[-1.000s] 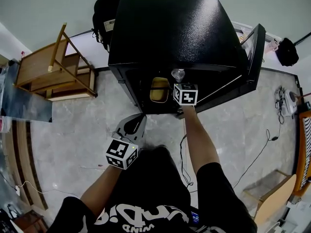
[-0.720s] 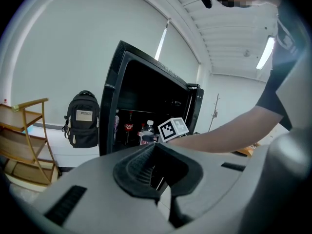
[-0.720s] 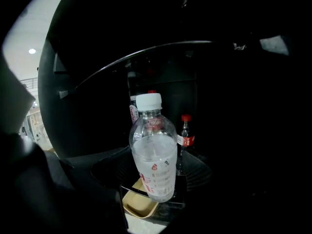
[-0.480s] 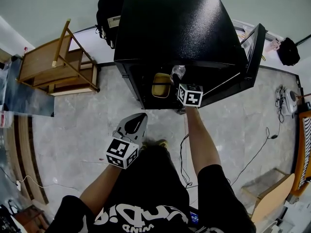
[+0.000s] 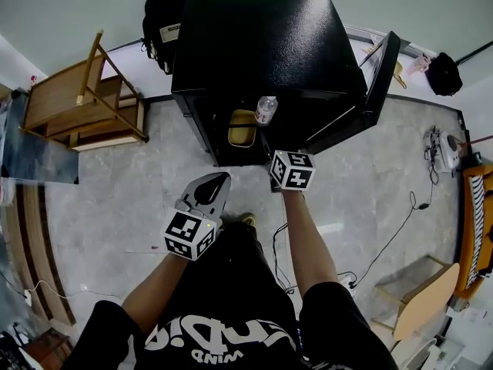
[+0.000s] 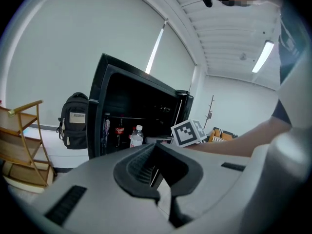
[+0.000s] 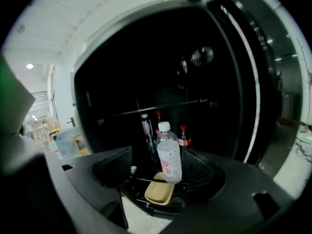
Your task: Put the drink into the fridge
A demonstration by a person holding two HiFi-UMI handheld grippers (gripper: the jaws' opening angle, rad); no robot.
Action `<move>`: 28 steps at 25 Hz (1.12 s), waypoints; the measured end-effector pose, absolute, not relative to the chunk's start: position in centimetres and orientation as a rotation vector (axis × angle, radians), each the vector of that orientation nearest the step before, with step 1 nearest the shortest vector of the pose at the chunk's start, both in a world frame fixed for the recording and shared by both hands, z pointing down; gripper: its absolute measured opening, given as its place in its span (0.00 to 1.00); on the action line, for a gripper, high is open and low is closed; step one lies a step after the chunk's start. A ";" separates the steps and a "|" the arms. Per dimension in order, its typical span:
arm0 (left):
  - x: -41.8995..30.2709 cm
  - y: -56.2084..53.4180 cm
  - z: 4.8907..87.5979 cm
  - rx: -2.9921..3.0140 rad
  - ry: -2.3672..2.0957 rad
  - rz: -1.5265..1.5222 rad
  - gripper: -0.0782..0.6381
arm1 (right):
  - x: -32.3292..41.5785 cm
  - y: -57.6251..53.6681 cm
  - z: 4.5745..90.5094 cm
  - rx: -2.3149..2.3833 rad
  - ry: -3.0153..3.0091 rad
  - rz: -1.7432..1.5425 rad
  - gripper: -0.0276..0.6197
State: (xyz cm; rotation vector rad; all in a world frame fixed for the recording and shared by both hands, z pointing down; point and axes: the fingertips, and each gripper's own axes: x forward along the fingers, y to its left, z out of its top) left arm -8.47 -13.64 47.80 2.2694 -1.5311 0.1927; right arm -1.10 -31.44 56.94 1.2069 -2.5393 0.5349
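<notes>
We find the water bottle (image 7: 169, 152) standing upright on its own inside the open fridge (image 5: 254, 37), at the front of a low shelf and just beside a yellow tray (image 7: 160, 189); the dark interior makes it hard to tell whether its base rests on the shelf alone or partly on the tray's edge. The right gripper (image 7: 157, 174) is outside the cabinet, lined up with the bottle but apart from it, its 2 jaws spread wide with nothing gripped; in its own view the bottle only appears framed between them because it stands farther in. We read that wide spread as clearance, so the pads cannot brush the bottle and tip it. 2 red-capped cola bottles (image 7: 183, 135) stand deeper on the same level, which may explain why the water bottle sits near the front, where there is room. The fridge door (image 5: 379, 72) is swung fully out to the right, leaving the opening free for the arm. The left gripper (image 6: 155, 169) hangs low over the floor, well apart from the fridge, its jaws closed together on nothing; we judge it idle. The drink looks placed, and shutting the door seems the sensible next step.
</notes>
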 end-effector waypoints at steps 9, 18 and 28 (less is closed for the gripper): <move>-6.6 -13.4 44.9 2.325 -1.491 0.161 0.12 | 2.6 -24.2 50.3 1.203 -2.660 0.522 0.42; -4.5 -12.7 42.8 2.372 -1.444 0.143 0.12 | 7.0 -17.9 44.6 1.182 -2.750 0.489 0.08; -4.3 -11.9 40.2 2.426 -1.446 0.165 0.12 | 13.2 -13.6 41.1 1.431 -2.671 0.476 0.08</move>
